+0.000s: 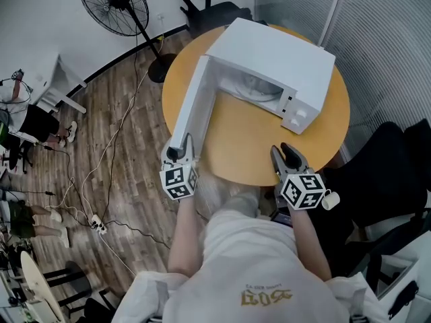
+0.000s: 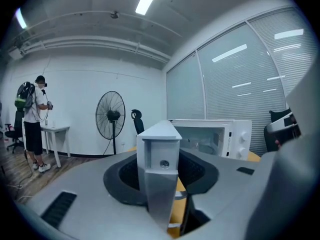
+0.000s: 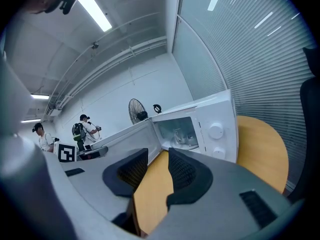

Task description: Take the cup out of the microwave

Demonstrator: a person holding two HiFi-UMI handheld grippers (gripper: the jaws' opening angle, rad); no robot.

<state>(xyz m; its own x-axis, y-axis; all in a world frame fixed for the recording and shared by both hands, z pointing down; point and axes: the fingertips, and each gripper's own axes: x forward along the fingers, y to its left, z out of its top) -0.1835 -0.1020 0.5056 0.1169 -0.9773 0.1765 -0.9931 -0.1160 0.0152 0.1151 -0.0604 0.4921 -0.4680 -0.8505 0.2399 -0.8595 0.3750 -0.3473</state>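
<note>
A white microwave (image 1: pixel 276 59) stands on the round wooden table (image 1: pixel 236 147) with its door (image 1: pixel 195 103) swung wide open toward me. My left gripper (image 1: pixel 180 147) is shut on the door's free edge, which stands upright between the pads (image 2: pixel 160 169). Inside the cavity, a clear glassy cup (image 3: pixel 178 135) shows faintly in the right gripper view. My right gripper (image 1: pixel 286 155) hovers open over the table's near edge, a good way short of the oven. Only bare tabletop shows between its pads (image 3: pixel 157 169).
A standing fan (image 1: pixel 114 5) and an office chair (image 1: pixel 209 9) are beyond the table. Cables and a power strip (image 1: pixel 87 207) lie on the wood floor at left. A black chair (image 1: pixel 390 173) stands close at right. A person (image 2: pixel 32 119) stands far off.
</note>
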